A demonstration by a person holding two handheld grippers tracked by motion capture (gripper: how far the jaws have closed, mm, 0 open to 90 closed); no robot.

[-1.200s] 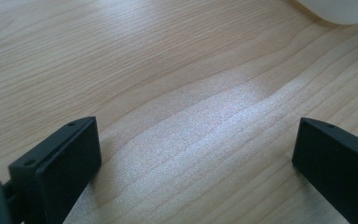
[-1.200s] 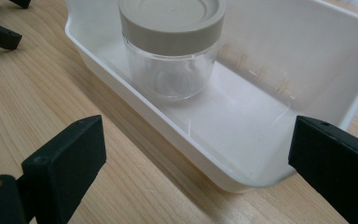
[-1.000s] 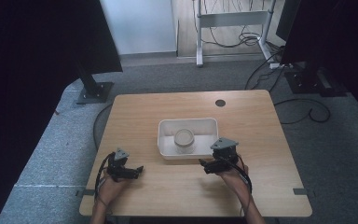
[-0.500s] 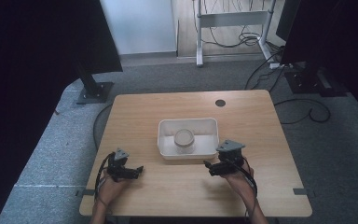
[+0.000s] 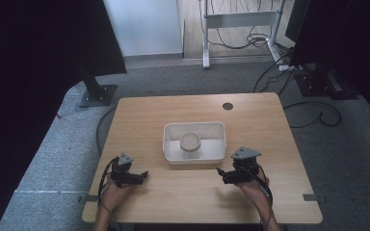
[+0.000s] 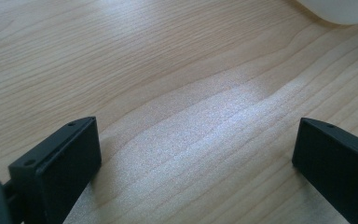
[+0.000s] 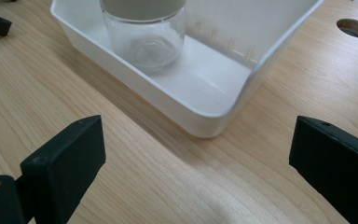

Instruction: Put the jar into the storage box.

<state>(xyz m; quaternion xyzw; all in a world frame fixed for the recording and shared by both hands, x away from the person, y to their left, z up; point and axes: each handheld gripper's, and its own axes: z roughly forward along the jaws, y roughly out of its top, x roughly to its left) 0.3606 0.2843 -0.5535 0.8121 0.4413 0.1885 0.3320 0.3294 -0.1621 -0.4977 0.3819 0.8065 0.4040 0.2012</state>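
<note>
A white tray sits near the middle of the table, slightly toward the near edge, its long sides parallel to that edge. Inside it stands a clear glass jar with a pale grey lid, upright, roughly central in the tray; in the right gripper view the jar rests on the tray floor, apart from the near wall. The placement appears deliberate: the tray holds the jar at a fixed spot within equal reach of both hands.

The left gripper lies low over the surface near the near left corner, jaws pointing right toward the tray. Its own view shows both jaws wide apart over bare wood, nothing between them, with a corner of the tray just visible far ahead.

The right gripper is held just off the tray's near right corner, jaws pointing left and slightly forward, spread wide and empty. Whether it touches the surface cannot be settled from the high view; it looks slightly raised.

Both forearms enter from the near edge, hands wrapped around the gripper bodies, wrists low. Judgement: a ready posture, with the right gripper better placed to approach the jar.
</note>
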